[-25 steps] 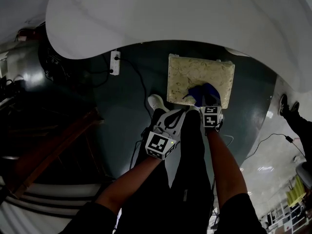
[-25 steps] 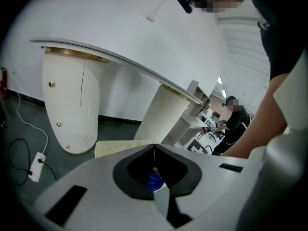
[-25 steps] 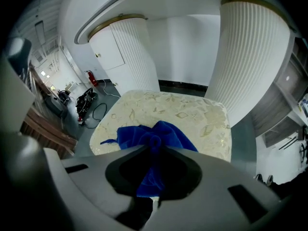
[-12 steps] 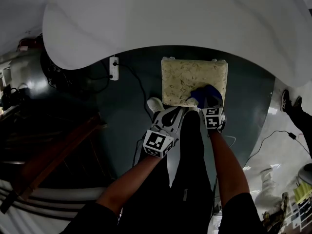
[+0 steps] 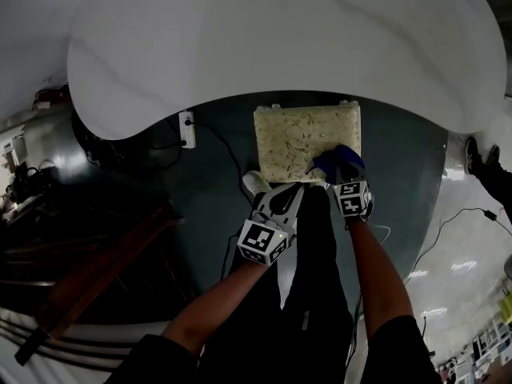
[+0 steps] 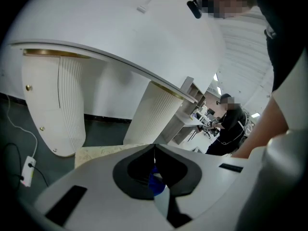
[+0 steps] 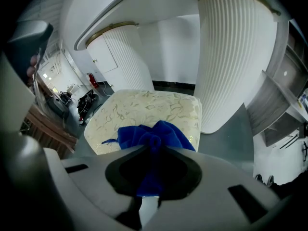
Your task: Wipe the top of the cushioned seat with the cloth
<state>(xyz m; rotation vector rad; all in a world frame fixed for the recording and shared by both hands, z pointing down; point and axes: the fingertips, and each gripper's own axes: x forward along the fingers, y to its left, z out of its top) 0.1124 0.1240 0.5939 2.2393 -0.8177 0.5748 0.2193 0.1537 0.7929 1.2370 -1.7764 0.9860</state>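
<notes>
The cushioned seat is a cream, leaf-patterned square on the dark floor under the white table. A bunched blue cloth lies on its near right part, and my right gripper is shut on it. In the right gripper view the cloth spills out of the shut jaws over the seat. My left gripper hangs near the seat's near left corner, shut with nothing in it. In the left gripper view a strip of the seat shows beyond the left gripper.
A large white tabletop overhangs the seat's far side, on fluted white pedestals. A power strip with cables lies left of the seat. My white shoe stands by the near left corner. A wooden piece lies left; a person stands far off.
My right gripper has dragged the blue cloth a little to the right along the seat's near part. The left gripper has kept its place beside the seat's corner.
</notes>
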